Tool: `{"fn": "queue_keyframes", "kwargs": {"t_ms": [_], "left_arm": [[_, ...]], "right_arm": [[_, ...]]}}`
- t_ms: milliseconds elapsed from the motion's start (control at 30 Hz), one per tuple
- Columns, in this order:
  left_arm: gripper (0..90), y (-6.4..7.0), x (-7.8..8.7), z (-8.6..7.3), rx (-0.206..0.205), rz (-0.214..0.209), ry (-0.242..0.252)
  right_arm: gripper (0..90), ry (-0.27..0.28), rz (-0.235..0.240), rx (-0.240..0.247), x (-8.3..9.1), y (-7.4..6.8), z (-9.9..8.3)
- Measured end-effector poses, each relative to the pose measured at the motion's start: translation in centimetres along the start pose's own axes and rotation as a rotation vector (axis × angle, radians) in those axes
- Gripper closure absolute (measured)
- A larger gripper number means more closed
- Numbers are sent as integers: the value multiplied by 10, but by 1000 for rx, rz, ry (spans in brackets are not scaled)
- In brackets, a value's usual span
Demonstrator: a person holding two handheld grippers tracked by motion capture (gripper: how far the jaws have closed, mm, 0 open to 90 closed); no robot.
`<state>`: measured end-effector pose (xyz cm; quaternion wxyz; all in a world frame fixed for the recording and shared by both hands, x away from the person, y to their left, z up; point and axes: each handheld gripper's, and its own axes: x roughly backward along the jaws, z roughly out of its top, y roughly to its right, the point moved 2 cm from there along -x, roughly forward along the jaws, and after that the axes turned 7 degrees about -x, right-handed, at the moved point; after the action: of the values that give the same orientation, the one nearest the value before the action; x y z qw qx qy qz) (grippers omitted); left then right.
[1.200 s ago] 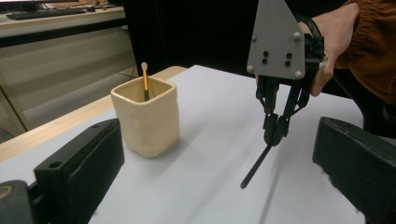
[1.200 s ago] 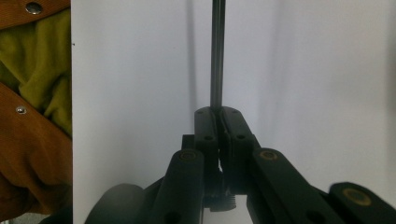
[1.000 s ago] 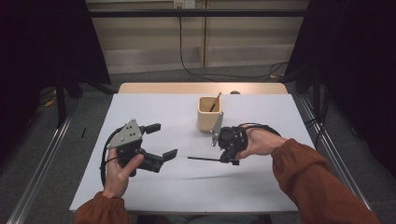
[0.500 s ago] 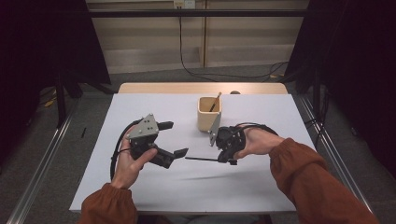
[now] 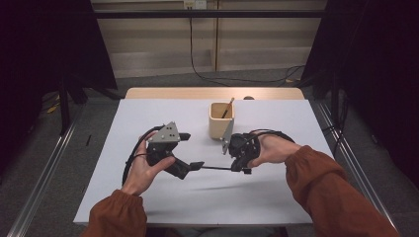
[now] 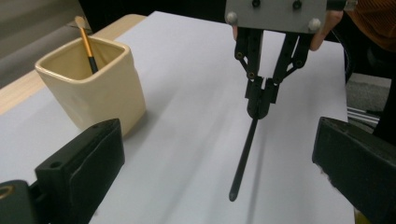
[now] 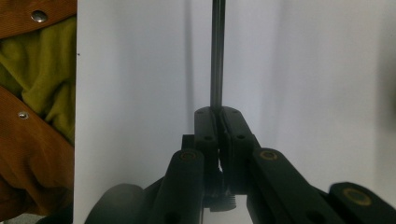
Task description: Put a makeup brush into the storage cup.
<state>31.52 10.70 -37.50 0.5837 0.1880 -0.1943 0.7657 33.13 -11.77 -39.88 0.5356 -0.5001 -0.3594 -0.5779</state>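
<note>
My right gripper (image 5: 237,169) is shut on one end of a thin black stick (image 5: 217,168), which it holds level above the white table, pointing left. In the right gripper view the closed jaws (image 7: 218,116) clamp the stick (image 7: 217,51), which runs straight up. My left gripper (image 5: 190,150) stands wide open at the stick's free tip, one jaw on each side. The left gripper view has the stick (image 6: 245,149) pointing at the camera between my two spread jaws, with the right gripper (image 6: 260,100) behind it.
A cream square cup (image 5: 221,121) with a gold-handled brush (image 5: 228,107) in it stands just behind the grippers, at the left in the left gripper view (image 6: 93,93). The white sheet (image 5: 148,113) covers the table; a wooden edge (image 5: 212,93) lies at the far side.
My left gripper has moved right, from the left part of the table up to the stick's free tip. The right gripper and stick have barely shifted.
</note>
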Motion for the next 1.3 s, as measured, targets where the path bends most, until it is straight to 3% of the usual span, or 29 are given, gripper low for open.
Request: {"fn": "queue_keyframes", "kwargs": {"t_ms": [100, 233, 333, 400, 467, 567, 767, 867, 933, 1067, 1133, 1233, 1300], "left_arm": [[26, 1, -3, 0, -10, -30, -37], [25, 2, -5, 0, -5, -43, -48], [27, 1, -8, 1, -20, -51, -94], [27, 1, -9, 2, -29, -69, -121], [28, 2, -12, 3, -40, -116, -167], [34, 3, -15, 2, -54, -132, -211], [48, 5, -22, -2, -55, -168, -261], [54, 4, -24, -4, -67, -168, -288], [57, 2, -25, -5, -66, -128, -305], [64, 1, -29, -6, -48, -118, -330], [64, 2, -30, -7, -43, -134, -327], [73, 3, -35, -8, -5, -117, -347], [86, 3, -36, -9, -26, -124, -352]], "right_arm": [[862, -15, 2, 10, 0, 0, 2], [862, -29, 5, 23, 1, -2, 6], [862, -43, 4, 25, 0, -2, 8], [862, -43, 9, 30, -3, -2, 10], [862, -55, 9, 39, -3, -2, 10], [862, -63, 7, 45, -3, -1, 12], [862, -78, 11, 61, -4, -3, 14], [862, -77, 17, 60, -5, -3, 13], [862, -83, 23, 51, -4, -4, 13], [862, -83, 22, 58, -3, -3, 12], [862, -92, 19, 57, -3, -2, 12], [862, -91, 18, 63, -4, -3, 12], [862, -90, 13, 65, -4, -4, 12]]}}
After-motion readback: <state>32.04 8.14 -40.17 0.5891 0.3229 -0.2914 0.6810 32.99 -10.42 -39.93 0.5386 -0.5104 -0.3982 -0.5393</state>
